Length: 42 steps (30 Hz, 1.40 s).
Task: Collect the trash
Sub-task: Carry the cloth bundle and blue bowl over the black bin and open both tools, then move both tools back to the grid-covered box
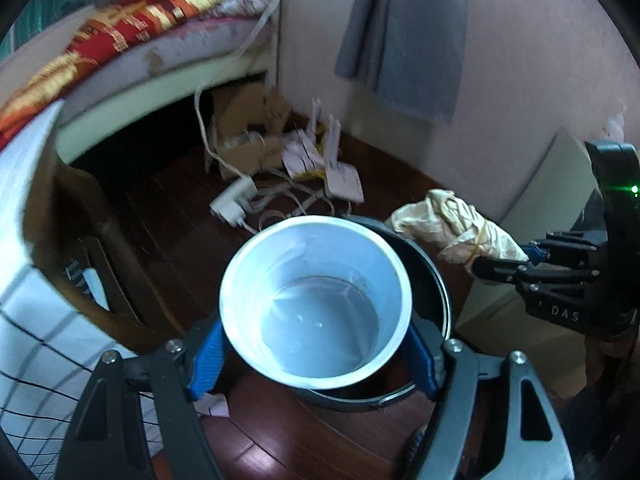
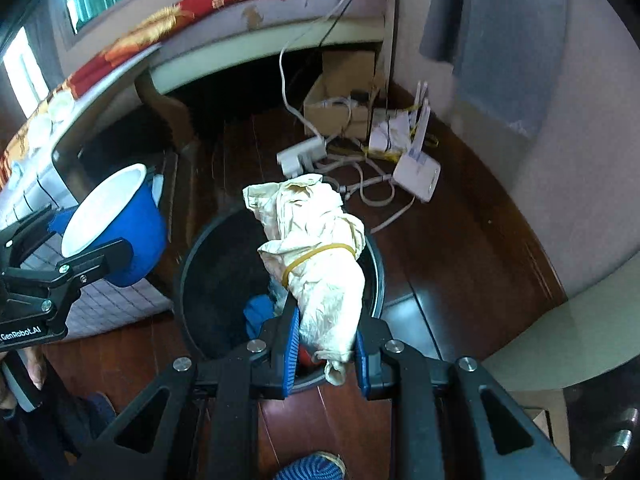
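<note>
My left gripper point(image 1: 316, 344) is shut on a blue cup with a white inside point(image 1: 316, 304), held mouth toward the camera over a black trash bin point(image 1: 432, 276). The cup also shows in the right wrist view point(image 2: 120, 224), left of the bin point(image 2: 216, 272). My right gripper point(image 2: 326, 344) is shut on a crumpled cream paper bundle with a yellow rubber band point(image 2: 316, 256), held above the bin's right side. The bundle point(image 1: 452, 228) and right gripper point(image 1: 504, 264) show in the left wrist view. Something blue lies inside the bin point(image 2: 258, 312).
Dark wooden floor point(image 2: 460, 248). A bed with a red patterned cover point(image 1: 132, 32) stands behind. Cardboard box point(image 2: 340, 100), white router point(image 2: 418, 174), power strip point(image 2: 300, 156) and cables lie by the wall. Grey cloth point(image 1: 404, 32) hangs on the wall. A checked mat point(image 1: 36, 364) lies left.
</note>
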{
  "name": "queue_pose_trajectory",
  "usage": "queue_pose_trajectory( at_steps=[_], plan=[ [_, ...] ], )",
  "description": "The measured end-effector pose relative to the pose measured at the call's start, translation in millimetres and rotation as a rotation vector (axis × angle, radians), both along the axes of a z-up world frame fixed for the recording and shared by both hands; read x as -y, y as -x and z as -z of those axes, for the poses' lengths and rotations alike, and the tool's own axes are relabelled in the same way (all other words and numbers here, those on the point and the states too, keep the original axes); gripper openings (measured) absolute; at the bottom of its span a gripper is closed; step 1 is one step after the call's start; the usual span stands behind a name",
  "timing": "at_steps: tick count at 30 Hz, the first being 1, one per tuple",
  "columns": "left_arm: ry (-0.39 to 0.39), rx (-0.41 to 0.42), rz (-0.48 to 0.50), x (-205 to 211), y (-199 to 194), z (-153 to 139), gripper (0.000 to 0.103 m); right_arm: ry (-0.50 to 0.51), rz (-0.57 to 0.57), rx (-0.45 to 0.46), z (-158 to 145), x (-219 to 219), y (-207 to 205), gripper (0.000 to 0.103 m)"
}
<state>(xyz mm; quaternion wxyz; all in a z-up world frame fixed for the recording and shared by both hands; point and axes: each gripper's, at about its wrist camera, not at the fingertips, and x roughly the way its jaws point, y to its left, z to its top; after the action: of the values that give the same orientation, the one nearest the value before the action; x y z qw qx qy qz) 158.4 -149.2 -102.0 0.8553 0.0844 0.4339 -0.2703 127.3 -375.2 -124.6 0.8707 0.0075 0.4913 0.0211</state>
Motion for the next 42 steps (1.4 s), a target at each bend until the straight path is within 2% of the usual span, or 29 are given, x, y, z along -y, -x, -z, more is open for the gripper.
queue_pose_trajectory(
  at_steps=[8, 10, 11, 12, 13, 15, 18, 21, 23, 27, 42],
  plan=[
    [-0.028, -0.121, 0.034, 18, -12, 33, 0.077, 0.054, -0.107, -0.095, 40, -17, -9, 0.026],
    [-0.032, -0.177, 0.046, 23, -18, 46, 0.079, 0.081, -0.146, -0.109, 48, -24, -12, 0.041],
    [-0.055, -0.194, 0.032, 23, -20, 53, 0.086, 0.123, -0.147, -0.11, 53, -27, -14, 0.075],
    [-0.067, -0.195, 0.02, 23, -21, 56, 0.092, 0.188, -0.14, -0.093, 56, -29, -14, 0.094],
    [-0.081, -0.197, 0.002, 20, -21, 59, 0.103, 0.217, -0.146, -0.082, 58, -30, -12, 0.093],
    [-0.098, -0.192, -0.047, 11, -22, 62, 0.103, 0.26, -0.145, -0.106, 62, -28, -14, 0.093],
    [-0.112, -0.181, -0.07, 5, -21, 64, 0.103, 0.255, -0.133, -0.137, 67, -21, -17, 0.094],
    [-0.127, -0.162, -0.076, 1, -19, 62, 0.103, 0.245, -0.108, -0.169, 73, -16, -19, 0.103],
    [-0.13, -0.151, -0.077, 1, -16, 60, 0.103, 0.254, -0.102, -0.184, 75, -16, -20, 0.103],
    [-0.124, -0.134, -0.08, 1, -15, 55, 0.103, 0.273, -0.112, -0.157, 69, -22, -18, 0.103],
    [-0.111, -0.047, -0.099, -9, 1, 15, 0.103, 0.23, -0.09, -0.079, 29, -29, -6, 0.103]
  ],
)
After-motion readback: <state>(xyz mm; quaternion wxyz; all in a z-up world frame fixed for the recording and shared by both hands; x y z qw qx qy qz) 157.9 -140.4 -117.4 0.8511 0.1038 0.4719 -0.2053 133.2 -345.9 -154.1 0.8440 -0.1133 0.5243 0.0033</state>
